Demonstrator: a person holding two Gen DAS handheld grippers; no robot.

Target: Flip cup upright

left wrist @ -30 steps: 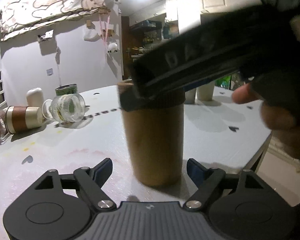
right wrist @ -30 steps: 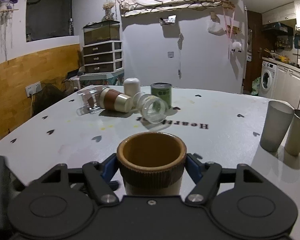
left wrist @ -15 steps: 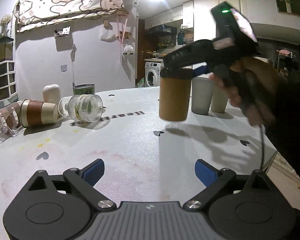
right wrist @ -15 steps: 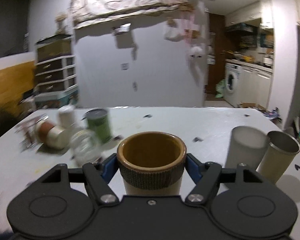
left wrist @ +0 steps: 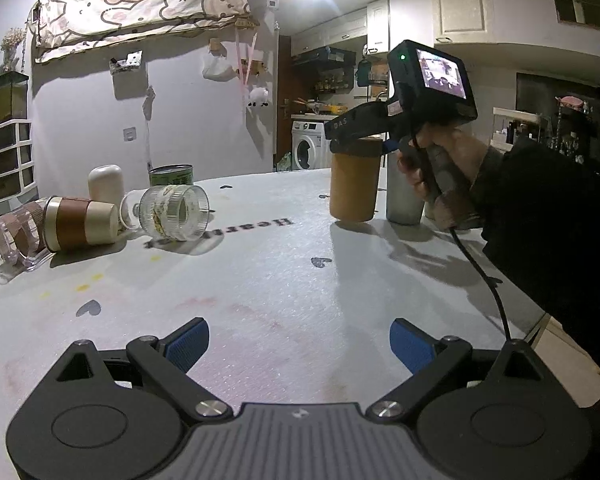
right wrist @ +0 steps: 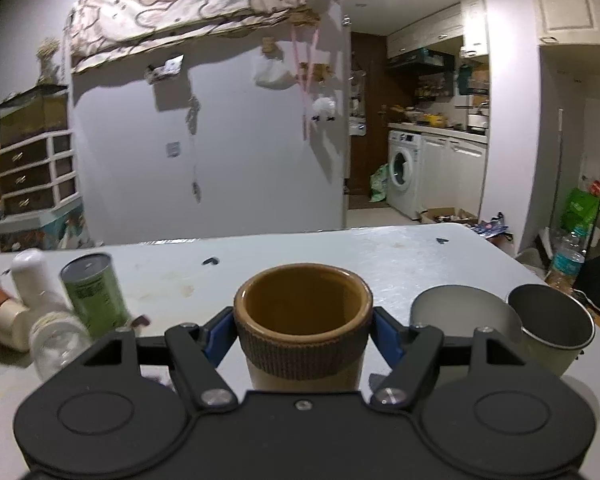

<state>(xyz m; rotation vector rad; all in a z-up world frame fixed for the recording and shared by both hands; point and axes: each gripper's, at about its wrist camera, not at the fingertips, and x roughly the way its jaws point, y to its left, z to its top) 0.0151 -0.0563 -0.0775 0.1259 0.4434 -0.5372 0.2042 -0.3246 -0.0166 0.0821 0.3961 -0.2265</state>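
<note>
A brown cup (right wrist: 304,320) with a ribbed dark band at its rim stands upright, mouth up. My right gripper (right wrist: 302,338) is shut on the cup at that band. In the left wrist view the same cup (left wrist: 354,184) rests on or just above the white table (left wrist: 284,288) at the far right, beside two grey cups, with the right gripper (left wrist: 364,136) gripping its top. My left gripper (left wrist: 298,346) is open and empty, low over the table's near side.
Two grey cups (right wrist: 456,312) (right wrist: 552,332) stand right of the brown cup. At the left lie a clear glass jar (left wrist: 172,212), a brown and cream tumbler (left wrist: 80,222) and a clear cup (left wrist: 12,240); a green can (left wrist: 171,176) and white bottle (left wrist: 106,186) stand behind. The table edge is at the right.
The right gripper has carried the brown cup away from the left gripper to the far right of the table, next to the grey cups. The left gripper stays open.
</note>
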